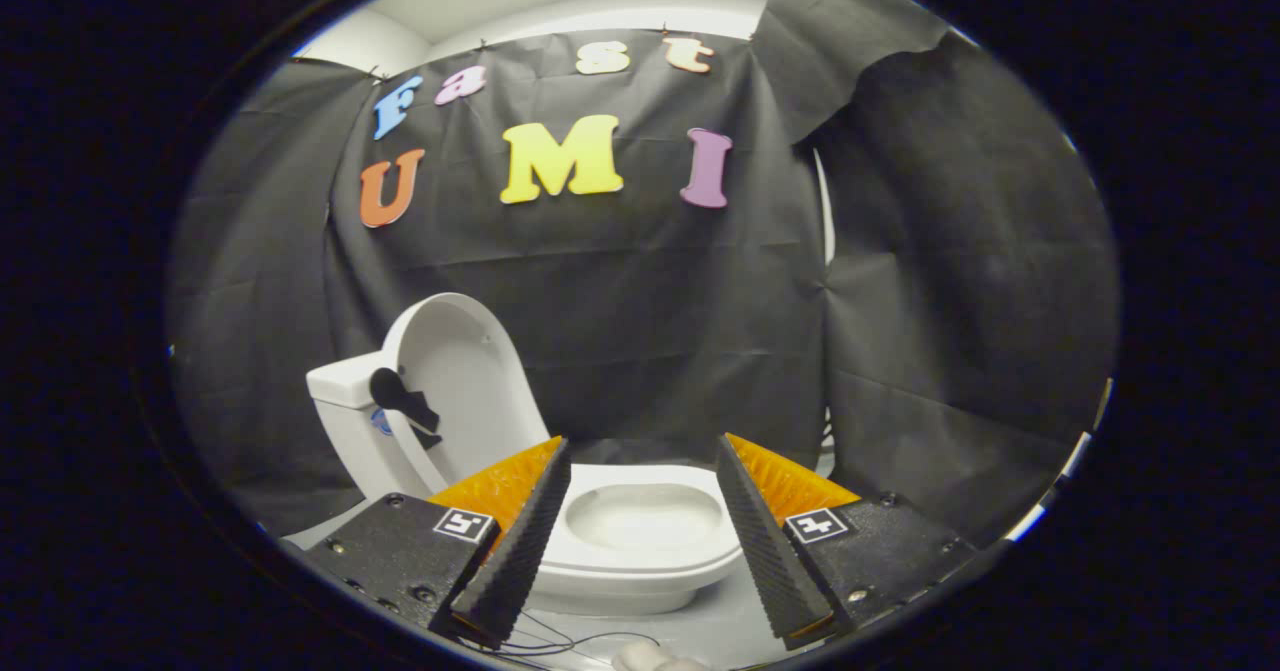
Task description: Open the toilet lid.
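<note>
In the gripper view the gripper (640,491) stands wide open, holding nothing, its ridged black fingers (520,541) spread to either side of the toilet (640,551) bowl just ahead. The lid (465,391) is raised, standing upright against the tank (345,421), beyond the left finger.

The gripper view is riding on the gripper (643,443), looking forward along its two spread fingers (520,541) (they are framing the lower part of the view). It is sitting low and near, facing the toilet (640,551) from its front end, slightly downward, with the black cloth wall (950,301) rising behind.
</note>
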A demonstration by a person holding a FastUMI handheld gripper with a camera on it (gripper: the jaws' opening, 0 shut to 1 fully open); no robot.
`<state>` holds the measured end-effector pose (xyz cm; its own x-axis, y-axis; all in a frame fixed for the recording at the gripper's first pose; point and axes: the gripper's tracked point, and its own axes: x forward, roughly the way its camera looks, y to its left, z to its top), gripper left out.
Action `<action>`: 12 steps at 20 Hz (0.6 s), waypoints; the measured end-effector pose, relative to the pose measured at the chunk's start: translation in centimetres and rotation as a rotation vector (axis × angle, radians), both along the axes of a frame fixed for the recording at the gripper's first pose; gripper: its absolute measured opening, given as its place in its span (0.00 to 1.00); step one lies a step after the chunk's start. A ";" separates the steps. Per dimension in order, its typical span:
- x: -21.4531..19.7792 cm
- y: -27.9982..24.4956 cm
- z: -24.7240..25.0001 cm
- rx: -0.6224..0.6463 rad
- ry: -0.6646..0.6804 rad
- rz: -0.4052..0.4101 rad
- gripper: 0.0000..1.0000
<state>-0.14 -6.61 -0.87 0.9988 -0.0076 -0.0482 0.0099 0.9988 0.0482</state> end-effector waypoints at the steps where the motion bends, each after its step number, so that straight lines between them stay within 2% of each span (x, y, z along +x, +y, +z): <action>1: -0.2 -0.9 -0.5 0.016 -0.003 -0.017 0.92; 6: -0.4 -4.0 -1.9 0.022 0.007 -0.065 0.92; 12: -0.3 -4.7 -2.6 0.033 0.007 -0.077 0.92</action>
<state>-0.43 -11.35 -3.50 0.9949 -0.0830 -0.0568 0.0874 0.9929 0.0804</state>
